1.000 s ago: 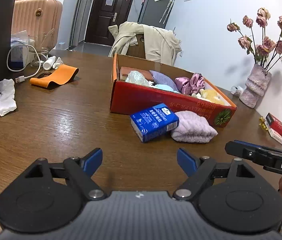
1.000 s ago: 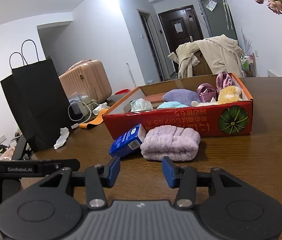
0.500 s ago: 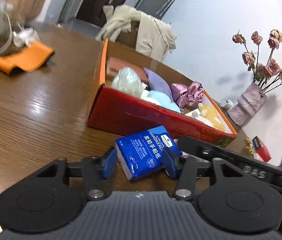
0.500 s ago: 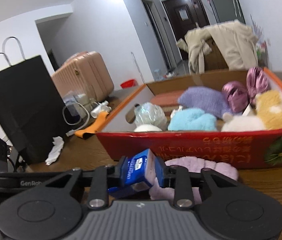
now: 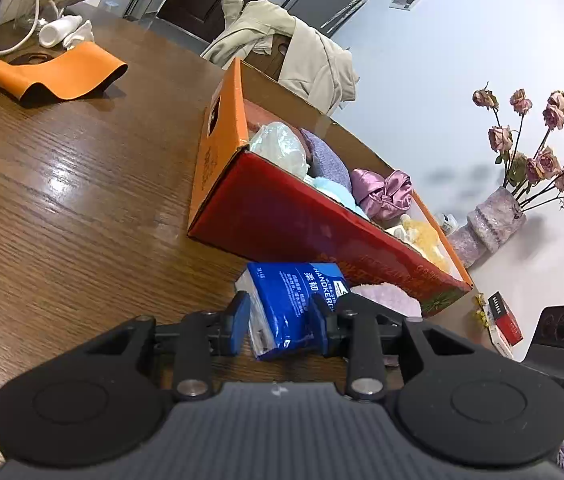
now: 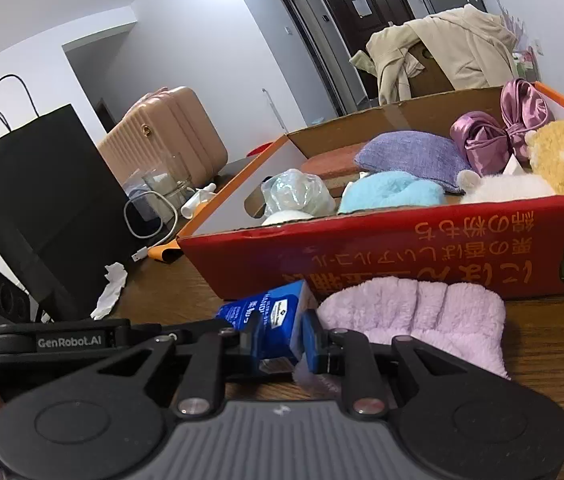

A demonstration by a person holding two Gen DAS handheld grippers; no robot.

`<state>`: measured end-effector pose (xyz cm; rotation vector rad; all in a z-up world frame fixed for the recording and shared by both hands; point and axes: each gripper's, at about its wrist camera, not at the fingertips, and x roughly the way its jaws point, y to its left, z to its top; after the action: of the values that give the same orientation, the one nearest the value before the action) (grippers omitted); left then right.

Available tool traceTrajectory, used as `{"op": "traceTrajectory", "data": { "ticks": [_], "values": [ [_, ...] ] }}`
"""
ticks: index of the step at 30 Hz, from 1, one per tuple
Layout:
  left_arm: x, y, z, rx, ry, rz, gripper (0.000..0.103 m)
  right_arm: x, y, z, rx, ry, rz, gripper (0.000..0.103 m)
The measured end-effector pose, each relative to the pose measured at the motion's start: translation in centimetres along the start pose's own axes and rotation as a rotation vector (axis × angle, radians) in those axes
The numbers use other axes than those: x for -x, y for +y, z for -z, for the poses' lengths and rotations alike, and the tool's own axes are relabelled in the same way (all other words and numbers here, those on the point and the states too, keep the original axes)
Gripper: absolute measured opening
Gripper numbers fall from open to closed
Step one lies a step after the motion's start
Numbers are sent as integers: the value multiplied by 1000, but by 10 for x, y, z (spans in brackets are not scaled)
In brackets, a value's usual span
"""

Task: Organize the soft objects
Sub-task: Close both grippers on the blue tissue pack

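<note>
Jaws of both grippers, just closing, pinching blue tissue pack beside red box of soft items.

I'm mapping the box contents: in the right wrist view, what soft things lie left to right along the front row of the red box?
Clear crinkled bag → light blue fluffy item → white fluffy item → yellow plush.

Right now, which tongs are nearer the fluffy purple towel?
Right. Both tongs just closed onto the tissue pack; right tongs sit against the towel, left tongs farther off.
</note>
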<state>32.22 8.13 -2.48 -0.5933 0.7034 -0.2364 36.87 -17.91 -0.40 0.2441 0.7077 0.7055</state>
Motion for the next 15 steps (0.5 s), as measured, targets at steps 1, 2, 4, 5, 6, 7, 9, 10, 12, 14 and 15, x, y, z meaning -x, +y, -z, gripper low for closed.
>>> {"op": "traceTrajectory", "data": {
  "ticks": [1, 2, 4, 5, 6, 7, 9, 10, 12, 14, 15],
  "values": [
    [0, -1, 0, -5, -3, -1, 33, 0, 0, 0, 7, -5, -2, 20],
    [0, -1, 1, -8, -6, 1, 33, 0, -1, 2, 9, -12, -6, 20],
    [-1, -2, 2, -21, -12, 11, 32, 3, 0, 2, 7, -14, -10, 20],
    [1, -2, 3, -22, -14, 14, 33, 5, 0, 2, 10, -16, -11, 20],
    [3, -3, 4, -28, -18, 11, 33, 6, 1, 3, 11, -17, -12, 20],
    [5, -5, 5, -35, -25, 1, 33, 8, 2, 4, 13, -17, -17, 20],
    [17, -12, 11, -40, -53, -18, 33, 13, 8, 4, 27, -25, -29, 20],
    [25, -16, 15, -36, -71, -20, 33, 19, 15, 4, 46, -37, -29, 20],
    [40, -24, 22, -21, -90, -19, 33, 34, 26, 6, 67, -71, -37, 20],
    [56, -35, 29, -29, -107, -15, 33, 52, 35, 10, 72, -106, -41, 20],
    [64, -42, 31, -46, -118, -18, 33, 61, 38, 12, 66, -123, -47, 20]
  ]
}}
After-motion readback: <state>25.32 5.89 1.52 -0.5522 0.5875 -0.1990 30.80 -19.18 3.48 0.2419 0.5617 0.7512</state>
